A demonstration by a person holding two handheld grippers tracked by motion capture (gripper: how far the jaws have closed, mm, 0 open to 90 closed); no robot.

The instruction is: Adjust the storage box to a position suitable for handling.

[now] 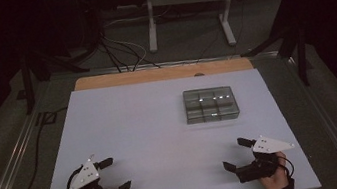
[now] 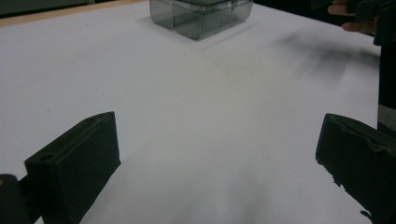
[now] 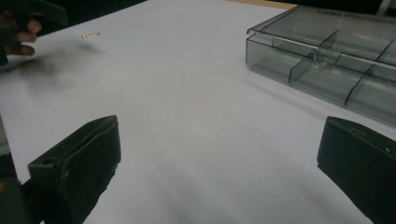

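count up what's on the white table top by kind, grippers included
Black two-jaw grippers: 2, the left gripper and the right gripper, both open and empty.
Clear smoky-grey plastic compartment box: 1, lid shut, on the white table top.
Total: 3

Dim room, dark surroundings; only the white table is evenly lit from above. Soft smeary shadows (near the far hand) in both gripper views; jaws close up are slightly blurred.
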